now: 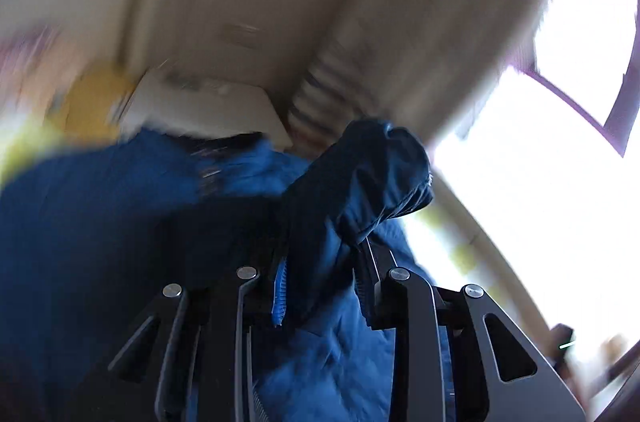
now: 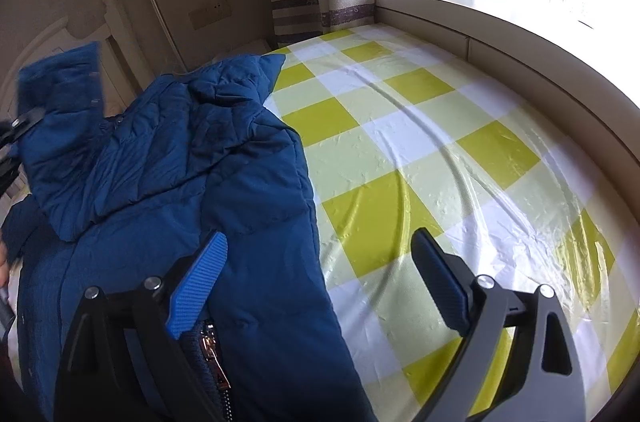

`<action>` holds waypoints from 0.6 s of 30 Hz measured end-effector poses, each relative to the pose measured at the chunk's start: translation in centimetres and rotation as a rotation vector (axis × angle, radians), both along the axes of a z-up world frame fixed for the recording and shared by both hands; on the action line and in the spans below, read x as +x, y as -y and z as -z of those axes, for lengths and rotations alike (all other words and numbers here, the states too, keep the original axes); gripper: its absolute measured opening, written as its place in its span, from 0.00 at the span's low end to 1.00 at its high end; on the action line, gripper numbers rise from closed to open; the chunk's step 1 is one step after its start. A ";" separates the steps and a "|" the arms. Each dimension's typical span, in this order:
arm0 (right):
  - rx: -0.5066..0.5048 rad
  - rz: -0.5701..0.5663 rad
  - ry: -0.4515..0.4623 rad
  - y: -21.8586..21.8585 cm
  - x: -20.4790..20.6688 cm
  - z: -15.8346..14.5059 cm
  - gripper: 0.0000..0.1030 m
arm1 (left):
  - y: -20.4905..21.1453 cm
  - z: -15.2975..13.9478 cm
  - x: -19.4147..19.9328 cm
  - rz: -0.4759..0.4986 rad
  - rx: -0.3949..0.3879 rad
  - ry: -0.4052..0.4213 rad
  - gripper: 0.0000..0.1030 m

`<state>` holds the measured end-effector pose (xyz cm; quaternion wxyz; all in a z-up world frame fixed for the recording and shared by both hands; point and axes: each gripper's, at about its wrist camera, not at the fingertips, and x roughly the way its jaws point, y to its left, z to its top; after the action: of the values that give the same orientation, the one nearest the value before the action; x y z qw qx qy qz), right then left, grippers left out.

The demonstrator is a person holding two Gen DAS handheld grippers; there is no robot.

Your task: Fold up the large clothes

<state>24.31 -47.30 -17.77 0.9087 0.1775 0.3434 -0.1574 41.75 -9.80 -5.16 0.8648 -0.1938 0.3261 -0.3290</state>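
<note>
Blue jacket [image 2: 168,158] partly folded on bed [image 2: 420,142]: left gripper [image 1: 320,262] clamps its fabric; right gripper [image 2: 316,262], jaws apart, beside its hem.

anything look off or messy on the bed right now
The blue jacket is not flat: one part is flung over its body in a rumpled heap on the checked sheet. A bunch of it sits between the left gripper's fingers. The sheet shows long creases. No damage visible.
</note>
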 end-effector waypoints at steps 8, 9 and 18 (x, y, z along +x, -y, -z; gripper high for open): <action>-0.291 -0.211 0.109 -7.1 2.5 -6.3 0.94 | -13.6 7.1 -3.0 -0.181 -0.140 -0.226 0.86; -0.319 -0.263 0.098 -8.4 4.0 -7.2 0.96 | -13.9 7.3 -3.4 -0.193 -0.157 -0.227 0.86; -0.277 -0.356 -0.154 -10.7 16.0 -3.9 0.97 | -11.4 3.7 -4.1 -0.264 0.046 -0.099 0.86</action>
<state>40.36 -36.61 -13.90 0.9090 -0.0250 0.4126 -0.0533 37.61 1.59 -8.88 0.8876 -0.2312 0.3476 -0.1945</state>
